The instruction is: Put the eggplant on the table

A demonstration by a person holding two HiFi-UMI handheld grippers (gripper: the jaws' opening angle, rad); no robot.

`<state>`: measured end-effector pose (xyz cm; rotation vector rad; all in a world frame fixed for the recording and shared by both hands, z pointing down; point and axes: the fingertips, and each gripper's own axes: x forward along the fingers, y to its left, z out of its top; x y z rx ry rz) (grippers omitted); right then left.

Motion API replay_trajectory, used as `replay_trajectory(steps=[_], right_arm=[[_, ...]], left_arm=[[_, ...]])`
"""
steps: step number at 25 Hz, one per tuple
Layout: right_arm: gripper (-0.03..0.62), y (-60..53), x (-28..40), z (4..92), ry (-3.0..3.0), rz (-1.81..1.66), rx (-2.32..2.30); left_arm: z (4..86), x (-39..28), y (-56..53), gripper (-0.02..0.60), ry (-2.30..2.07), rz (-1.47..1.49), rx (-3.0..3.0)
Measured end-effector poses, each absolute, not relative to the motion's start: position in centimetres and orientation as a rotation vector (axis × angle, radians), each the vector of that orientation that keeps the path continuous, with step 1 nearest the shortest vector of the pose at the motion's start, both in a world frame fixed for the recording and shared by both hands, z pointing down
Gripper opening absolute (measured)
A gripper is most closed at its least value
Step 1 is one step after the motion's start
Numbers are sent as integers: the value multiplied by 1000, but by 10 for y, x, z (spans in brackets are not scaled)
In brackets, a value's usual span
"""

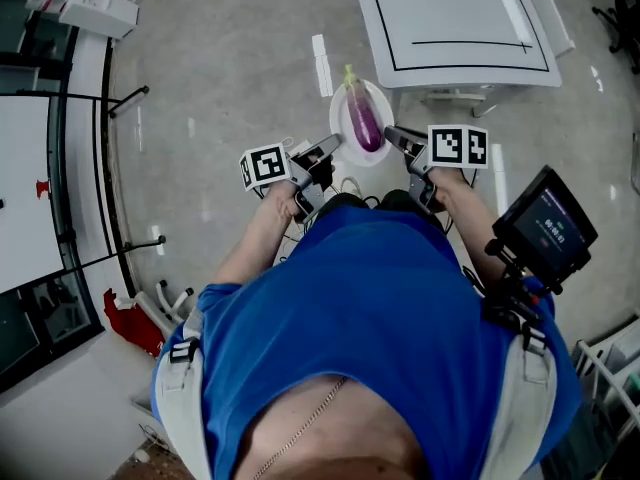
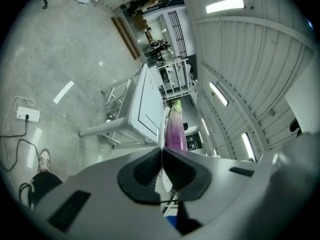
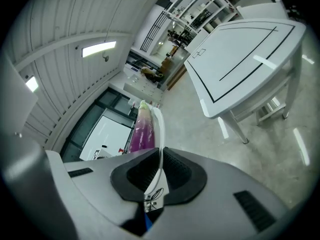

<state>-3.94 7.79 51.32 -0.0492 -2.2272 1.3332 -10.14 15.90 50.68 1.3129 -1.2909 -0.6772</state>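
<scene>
A purple eggplant (image 1: 364, 119) with a green stem lies on a white plate (image 1: 343, 106) held in the air in front of the person, short of the white table (image 1: 455, 23). My left gripper (image 1: 336, 145) is shut on the plate's left rim and my right gripper (image 1: 392, 134) is shut on its right rim. In the left gripper view the plate (image 2: 162, 129) stands edge-on between the pads with the eggplant (image 2: 175, 131) beyond. The right gripper view shows the plate rim (image 3: 160, 134) clamped, the eggplant (image 3: 142, 129) to its left and the table (image 3: 245, 54) at the right.
The white table has a black outline on its top and metal legs (image 2: 107, 129). A device with a dark screen (image 1: 545, 230) hangs at the person's right hip. Glass partitions and a rack (image 1: 60, 168) stand at the left. A power strip (image 2: 25, 115) lies on the grey floor.
</scene>
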Motion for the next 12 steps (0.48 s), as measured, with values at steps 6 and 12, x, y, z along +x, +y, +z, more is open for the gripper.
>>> replay_trajectory(steps=[6,12], right_arm=[[28,77,-58,520,-2234,1387,-6],[28,60,-51,521,-2242,1441,71]], left_arm=[[510,-126,154,21,-1266,-621,1340],[510,-124,132,21,-1218,-574,1368]])
